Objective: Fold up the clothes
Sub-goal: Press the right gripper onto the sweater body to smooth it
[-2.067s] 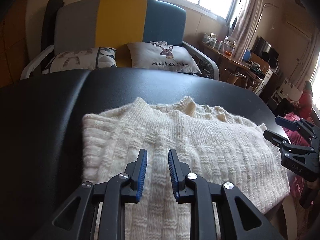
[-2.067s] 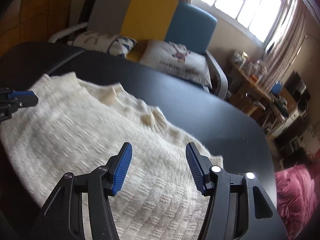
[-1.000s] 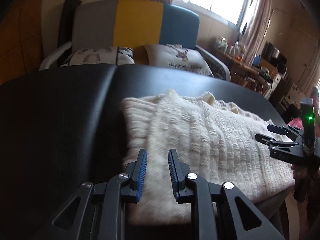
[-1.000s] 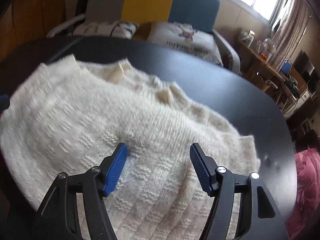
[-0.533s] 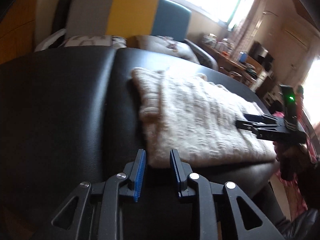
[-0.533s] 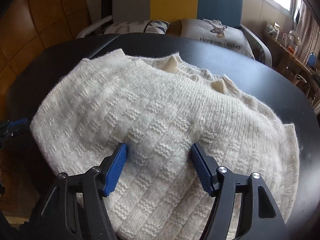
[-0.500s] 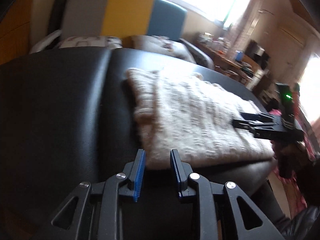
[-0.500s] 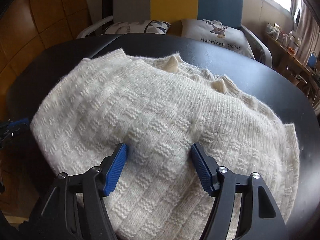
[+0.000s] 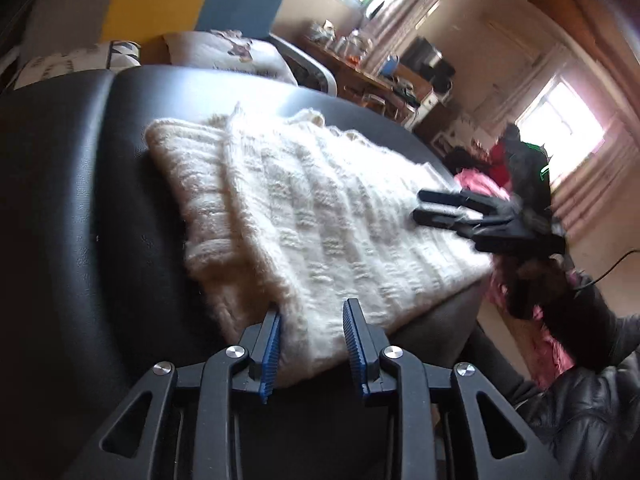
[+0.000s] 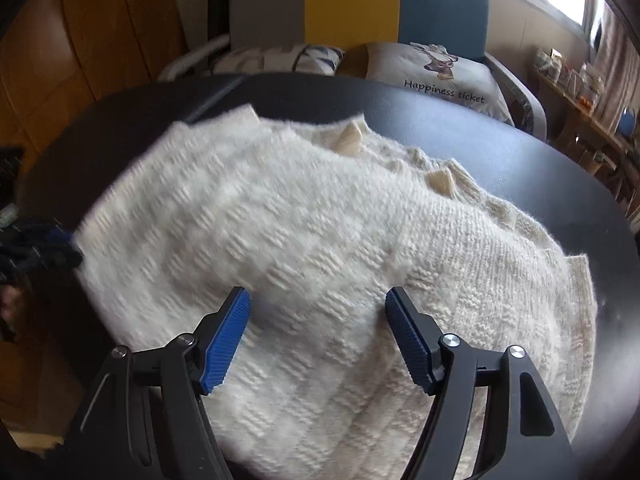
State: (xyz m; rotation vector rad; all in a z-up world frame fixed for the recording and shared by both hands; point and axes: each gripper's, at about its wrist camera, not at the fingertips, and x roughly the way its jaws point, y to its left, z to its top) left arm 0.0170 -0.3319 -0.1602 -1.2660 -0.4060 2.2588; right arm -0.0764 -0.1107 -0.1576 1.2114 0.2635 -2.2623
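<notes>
Cream knit sweater (image 9: 304,216) lies flat, folded, on the black desk (image 9: 80,200), reaching the desk's near edge. My left gripper (image 9: 312,340) sits at the sweater's near corner; its fingers (image 9: 271,344) are opening, the corner between them, left pad just touching the knit, right pad clear of it, so released. My right gripper (image 10: 320,336) hovers over the middle of the sweater, fingers (image 10: 226,336) wide and still opening, nothing pinched. In the left view the right gripper (image 9: 452,212) sits over the sweater's right edge. Far side: armchair (image 10: 348,4) in grey, yellow and blue with a "Happiness ticket" cushion (image 10: 436,76). Far right: cluttered side table (image 9: 360,68), pink cloth (image 9: 480,188) beyond the desk. Nothing blocks the sweater.
</notes>
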